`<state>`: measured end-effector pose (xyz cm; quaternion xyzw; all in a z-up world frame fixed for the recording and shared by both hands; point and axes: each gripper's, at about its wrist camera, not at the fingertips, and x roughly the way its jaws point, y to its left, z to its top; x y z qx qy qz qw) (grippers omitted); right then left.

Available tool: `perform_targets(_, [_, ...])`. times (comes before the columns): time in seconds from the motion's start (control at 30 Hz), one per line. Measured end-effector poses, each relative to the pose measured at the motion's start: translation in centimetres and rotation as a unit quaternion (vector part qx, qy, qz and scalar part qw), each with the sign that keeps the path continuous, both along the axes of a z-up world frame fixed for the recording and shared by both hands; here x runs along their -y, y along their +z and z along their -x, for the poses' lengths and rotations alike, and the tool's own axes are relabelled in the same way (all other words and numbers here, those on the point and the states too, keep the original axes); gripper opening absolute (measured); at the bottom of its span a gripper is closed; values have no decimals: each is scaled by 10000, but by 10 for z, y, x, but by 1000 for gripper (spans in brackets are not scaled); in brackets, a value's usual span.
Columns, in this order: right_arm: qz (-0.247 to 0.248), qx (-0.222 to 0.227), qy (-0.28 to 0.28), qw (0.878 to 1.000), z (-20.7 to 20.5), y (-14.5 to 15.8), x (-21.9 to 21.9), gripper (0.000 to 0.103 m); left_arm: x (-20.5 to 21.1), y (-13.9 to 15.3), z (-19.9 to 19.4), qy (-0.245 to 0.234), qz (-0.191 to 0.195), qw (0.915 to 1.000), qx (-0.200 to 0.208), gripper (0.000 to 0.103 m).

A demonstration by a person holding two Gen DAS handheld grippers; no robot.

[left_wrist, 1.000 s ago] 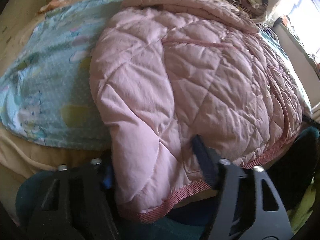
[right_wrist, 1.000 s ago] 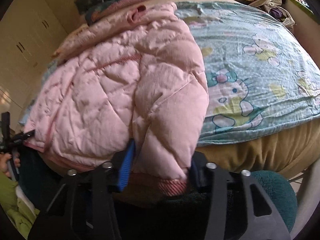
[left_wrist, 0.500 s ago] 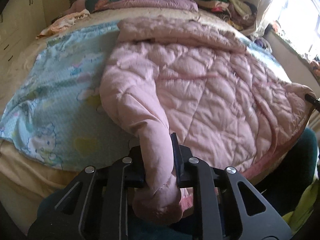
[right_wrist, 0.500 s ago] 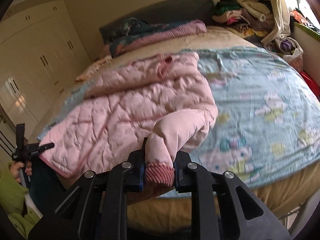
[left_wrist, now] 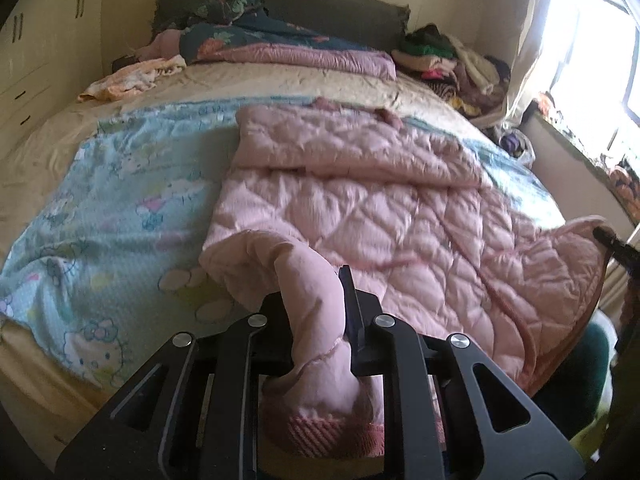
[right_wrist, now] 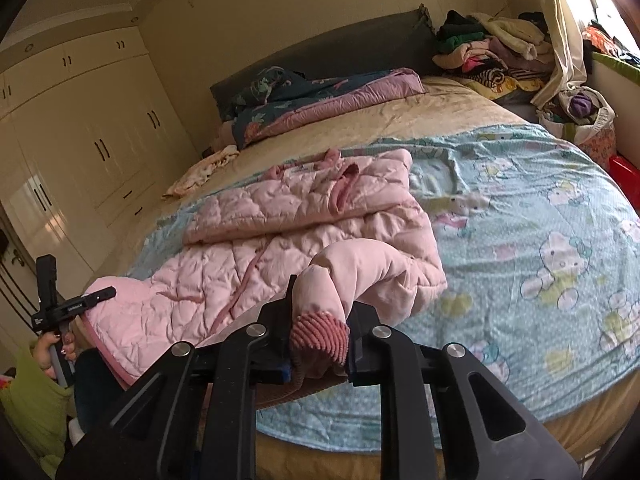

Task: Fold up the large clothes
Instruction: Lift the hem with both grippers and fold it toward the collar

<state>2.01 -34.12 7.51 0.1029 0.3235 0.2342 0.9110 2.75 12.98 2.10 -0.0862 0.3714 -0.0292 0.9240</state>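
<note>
Both wrist cameras look from the foot of the bed (left_wrist: 280, 80) toward its headboard (right_wrist: 320, 56), sharing it.

jacket (left_wrist: 360, 208): pale pink, diamond-quilted, darker pink ribbed cuff (right_wrist: 320, 330) and trim. blanket (right_wrist: 540, 208): light blue-green, dotted, white cartoon cat print w/ yellow and pink bits. bed sheet (left_wrist: 280, 80): beige. quilt (right_wrist: 320, 92): dark navy floral, mauve-pink underside. headboard (left_wrist: 340, 8): dark grey. wardrobe (right_wrist: 80, 128): cream, black handles. grippers (left_wrist: 312, 312): black.
</note>
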Motion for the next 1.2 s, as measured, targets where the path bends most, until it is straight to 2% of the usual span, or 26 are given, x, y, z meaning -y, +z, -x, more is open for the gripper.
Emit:
perform_targets(0.23, [-168, 215, -47, 9996, -12, 21, 2, 17, -6, 24, -14, 97, 176, 9993, 324, 11])
perform_targets(0.7, [-140, 635, -128, 9978, -37, 70, -5, 16, -24, 70, -41, 240, 422, 9954, 821, 11])
perform_targets(1.2, [-166, 851, -273, 9959, -66, 105, -9, 16, -32, 107, -70, 331, 579, 9914, 1124, 11])
